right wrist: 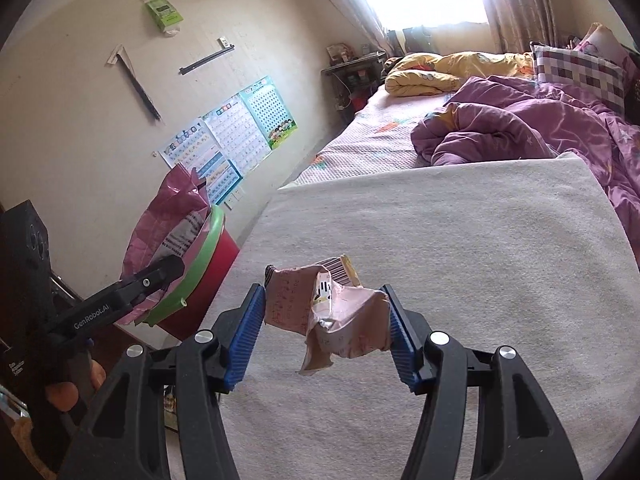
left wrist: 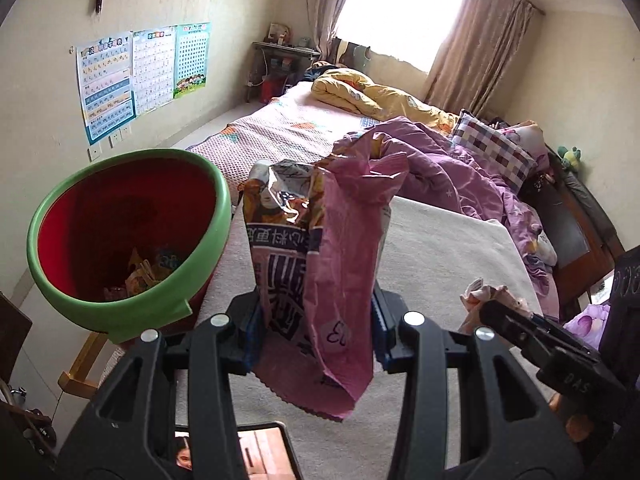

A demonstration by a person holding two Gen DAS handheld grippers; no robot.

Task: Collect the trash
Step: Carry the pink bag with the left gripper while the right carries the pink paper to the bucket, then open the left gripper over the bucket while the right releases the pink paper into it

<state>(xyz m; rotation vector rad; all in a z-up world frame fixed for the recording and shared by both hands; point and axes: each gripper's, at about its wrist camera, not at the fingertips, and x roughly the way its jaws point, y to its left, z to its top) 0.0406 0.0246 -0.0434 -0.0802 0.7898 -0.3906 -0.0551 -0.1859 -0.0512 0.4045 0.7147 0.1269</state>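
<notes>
My left gripper (left wrist: 316,324) is shut on a large pink snack bag (left wrist: 320,264) and holds it above the beige blanket (left wrist: 440,256), just right of a red bin with a green rim (left wrist: 120,232) that holds several wrappers. In the right wrist view the same bag (right wrist: 168,220) hangs at the bin's rim (right wrist: 200,264). My right gripper (right wrist: 326,332) is shut on a crumpled pale pink wrapper (right wrist: 336,316) with a barcode, held above the blanket (right wrist: 480,280). That wrapper also shows in the left wrist view (left wrist: 488,300).
A bed with a purple duvet (right wrist: 520,128), a yellow quilt (left wrist: 372,92) and a checked pillow (left wrist: 492,144) lies beyond the blanket. Posters (left wrist: 140,76) hang on the left wall. A small table (left wrist: 284,64) stands by the curtained window. A wooden stool (left wrist: 84,364) stands under the bin.
</notes>
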